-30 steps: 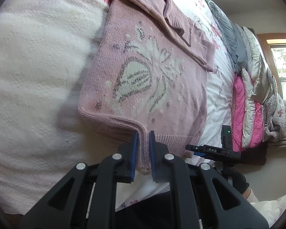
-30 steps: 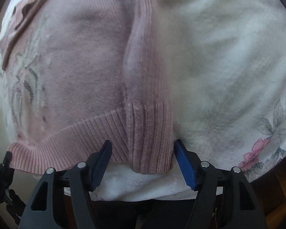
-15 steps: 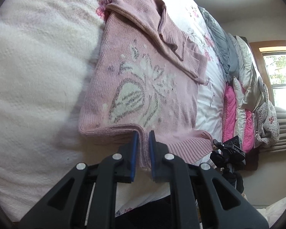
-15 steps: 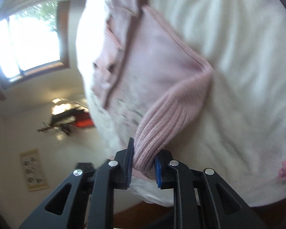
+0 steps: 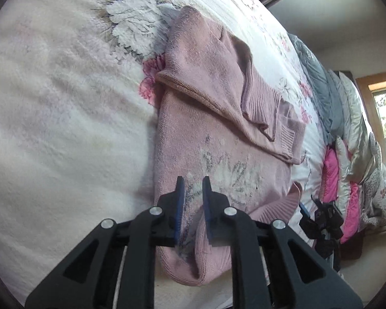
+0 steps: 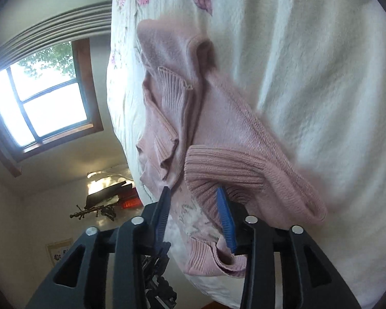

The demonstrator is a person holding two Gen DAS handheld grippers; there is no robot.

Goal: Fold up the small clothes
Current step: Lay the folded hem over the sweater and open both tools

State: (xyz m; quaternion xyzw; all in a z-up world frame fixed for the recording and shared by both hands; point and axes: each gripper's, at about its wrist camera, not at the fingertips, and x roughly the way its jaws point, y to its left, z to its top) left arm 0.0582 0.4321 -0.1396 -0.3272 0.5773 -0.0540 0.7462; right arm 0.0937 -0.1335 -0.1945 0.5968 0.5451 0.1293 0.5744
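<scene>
Both tools (image 5: 193,188) (image 6: 193,200) have black fingers, blue pads, silver screws.

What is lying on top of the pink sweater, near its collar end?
A folded sleeve lies across the pink sweater, its ribbed cuff toward the pillows. The sleeve hides the knit below it. Under the sweater is a floral blanket.

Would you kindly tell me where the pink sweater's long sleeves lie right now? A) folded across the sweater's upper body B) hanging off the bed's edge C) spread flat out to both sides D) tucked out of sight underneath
A: in the left wrist view the ribbed cuffs lie across the top of the pink sweater, above its white pattern, on the floral bedspread.
</scene>
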